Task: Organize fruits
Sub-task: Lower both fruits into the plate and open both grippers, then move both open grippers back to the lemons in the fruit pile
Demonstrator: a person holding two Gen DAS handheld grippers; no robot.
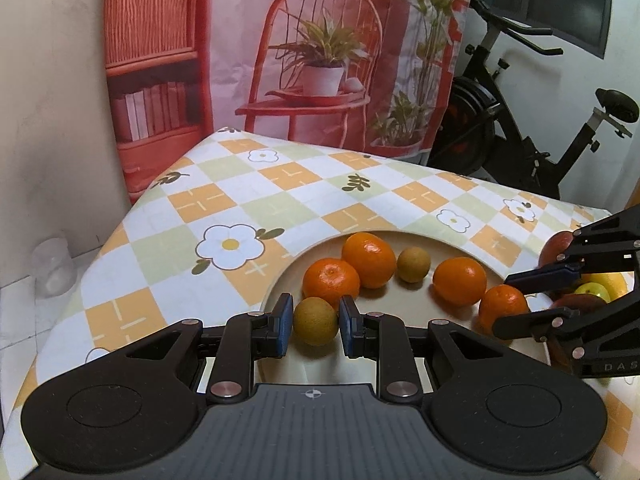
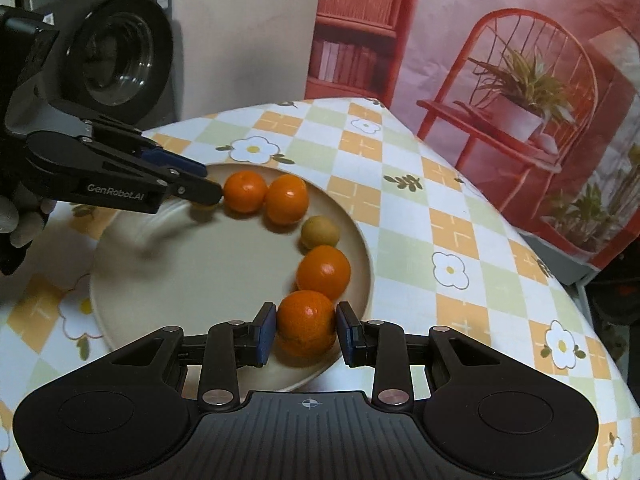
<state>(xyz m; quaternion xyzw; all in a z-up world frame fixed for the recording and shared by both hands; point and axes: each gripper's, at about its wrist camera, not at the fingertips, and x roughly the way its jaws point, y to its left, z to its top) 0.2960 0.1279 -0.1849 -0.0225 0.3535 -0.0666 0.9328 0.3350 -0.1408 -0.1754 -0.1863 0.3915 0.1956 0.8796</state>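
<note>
From the left wrist, the left gripper point(image 1: 315, 320) brackets a small brownish-green fruit point(image 1: 315, 321) at the near edge of the cream plate point(image 1: 288, 276); its pads look to be touching the skin, though a firm grasp cannot be confirmed. From the right wrist, the right gripper point(image 2: 306, 330) clasps a glossy orange tangerine point(image 2: 306, 326) at the plate's near rim, ending a curved row of fruit. The step appears to be sorting, and next likely calls for a steady lift clear of neighbouring fruit.

Oranges: four point(image 1: 330, 282) are counted on the plate point(image 2: 160, 280)
Small brownish-green fruits: two point(image 1: 413, 264) are counted
</note>
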